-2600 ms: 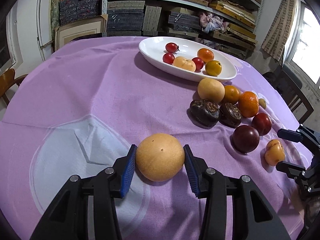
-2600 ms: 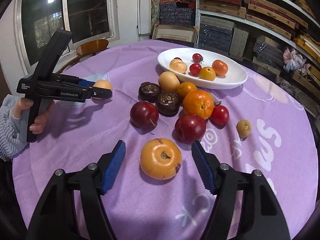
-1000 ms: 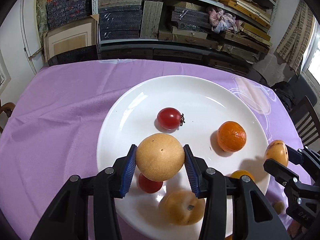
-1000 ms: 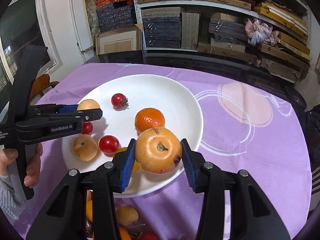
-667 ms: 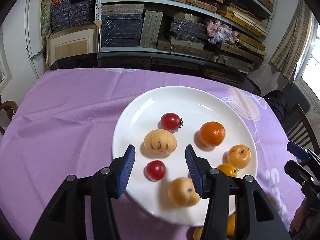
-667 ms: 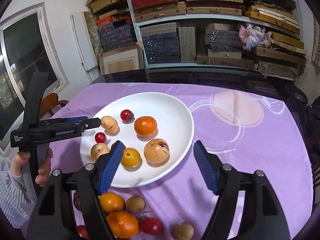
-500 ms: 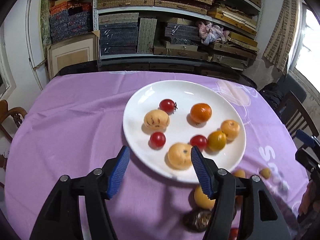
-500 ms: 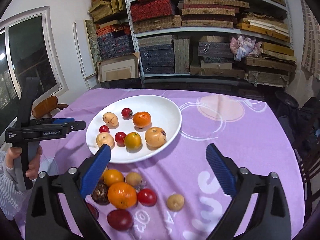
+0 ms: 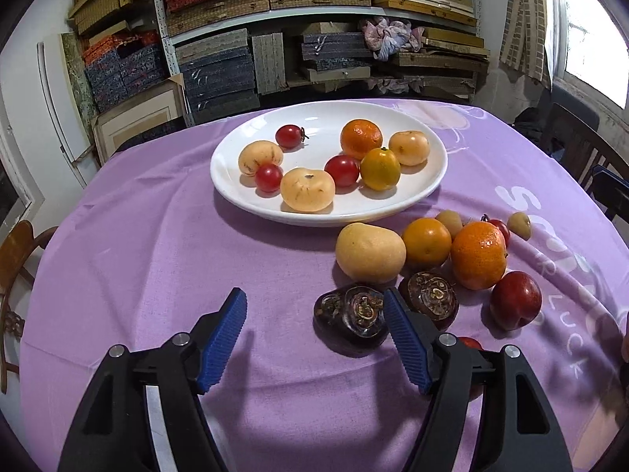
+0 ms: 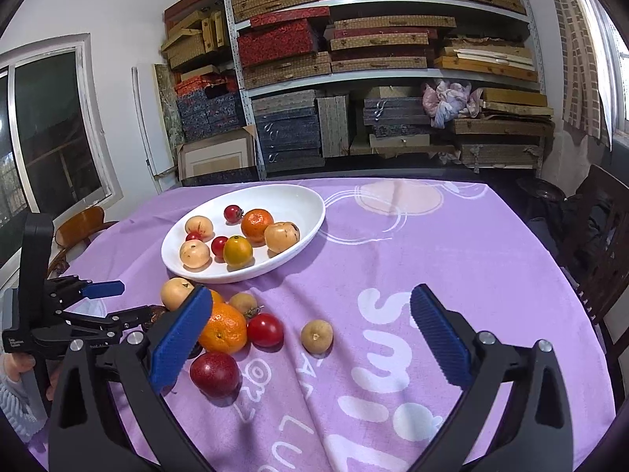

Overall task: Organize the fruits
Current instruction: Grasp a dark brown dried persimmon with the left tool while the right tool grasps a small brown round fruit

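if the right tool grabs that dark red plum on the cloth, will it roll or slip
The dark red plum looks round and sits free on the wrinkled purple cloth, so a nudge would probably roll it. Its skin looks smooth and glossy, so it may slip between the pads. It is probably soft enough to bruise under a hard squeeze.

Metal shelves (image 10: 385, 74) stacked with boxes, white wall, window (image 10: 51, 126), wooden chair (image 10: 601, 228)

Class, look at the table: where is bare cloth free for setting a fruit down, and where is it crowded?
Free: purple cloth left of the white plate, and right of the small tan fruit. Crowded: the plate's near half and the fruit cluster around the big orange.
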A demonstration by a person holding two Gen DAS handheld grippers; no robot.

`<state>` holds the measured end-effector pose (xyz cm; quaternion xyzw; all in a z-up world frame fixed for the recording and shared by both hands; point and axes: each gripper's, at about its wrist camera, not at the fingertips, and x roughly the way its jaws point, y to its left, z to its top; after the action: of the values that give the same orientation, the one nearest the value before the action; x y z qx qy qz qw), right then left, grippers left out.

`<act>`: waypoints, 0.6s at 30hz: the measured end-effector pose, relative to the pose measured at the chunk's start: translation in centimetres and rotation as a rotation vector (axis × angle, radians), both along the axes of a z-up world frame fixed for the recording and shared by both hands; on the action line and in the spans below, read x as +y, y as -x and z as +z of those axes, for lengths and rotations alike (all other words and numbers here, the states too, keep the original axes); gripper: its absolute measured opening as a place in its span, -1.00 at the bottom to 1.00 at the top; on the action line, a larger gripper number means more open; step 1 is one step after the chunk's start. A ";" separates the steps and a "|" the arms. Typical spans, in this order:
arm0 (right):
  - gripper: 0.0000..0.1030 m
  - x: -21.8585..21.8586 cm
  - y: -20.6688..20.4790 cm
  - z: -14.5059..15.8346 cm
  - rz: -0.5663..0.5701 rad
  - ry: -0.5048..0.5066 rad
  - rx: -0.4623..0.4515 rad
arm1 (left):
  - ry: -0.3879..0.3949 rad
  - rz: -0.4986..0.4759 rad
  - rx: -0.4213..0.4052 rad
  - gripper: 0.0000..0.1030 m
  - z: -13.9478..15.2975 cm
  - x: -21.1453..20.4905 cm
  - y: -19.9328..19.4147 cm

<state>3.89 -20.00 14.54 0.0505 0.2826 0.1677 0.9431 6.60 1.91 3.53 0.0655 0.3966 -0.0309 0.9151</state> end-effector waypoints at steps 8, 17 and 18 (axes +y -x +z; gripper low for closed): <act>0.92 -0.8 -0.4 0.1 -0.001 -0.032 0.023 | -0.006 -0.013 0.033 0.50 -1.9 -0.9 -0.4; 0.92 -1.0 -0.3 0.2 -0.001 -0.033 0.027 | 0.025 0.104 0.015 0.68 -2.0 2.9 -0.4; 0.92 -1.0 -0.3 0.2 -0.001 -0.032 0.026 | 0.040 0.108 0.021 0.68 -2.1 3.6 -0.2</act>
<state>4.21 -20.96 14.73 0.0680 0.2919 0.1709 0.9386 6.77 5.48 1.43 0.0254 0.4087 0.0099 0.9123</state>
